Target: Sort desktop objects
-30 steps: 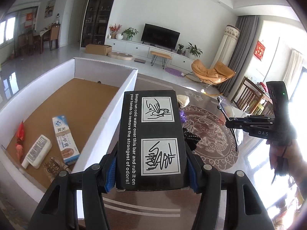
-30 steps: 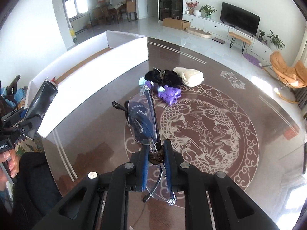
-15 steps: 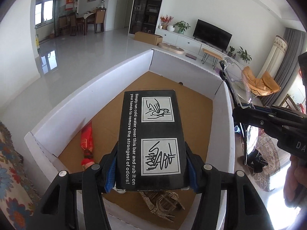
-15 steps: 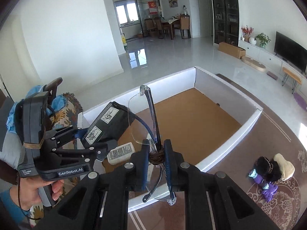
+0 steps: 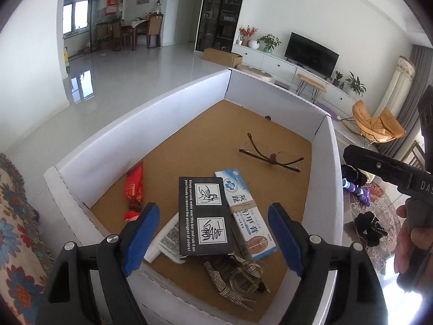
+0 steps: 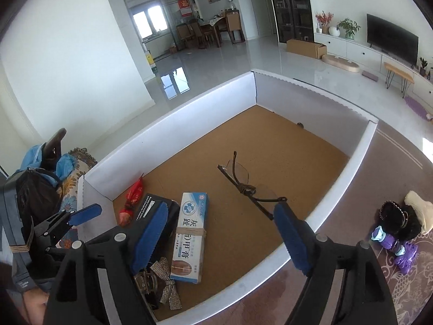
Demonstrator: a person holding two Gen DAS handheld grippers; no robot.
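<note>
Both tongs, left (image 5: 209, 237) and right (image 6: 220, 237), have just sprung open, empty: black box (image 5: 204, 216) and glasses (image 6: 245, 188) dropped into the bin (image 5: 140, 124); more clutter awaits.

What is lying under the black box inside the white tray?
The black box rests on a white tube and overlaps the blue-white carton. Anything else beneath it is covered.

The black box (image 5: 204, 217) reads "Simply run cold water over this bar".
</note>
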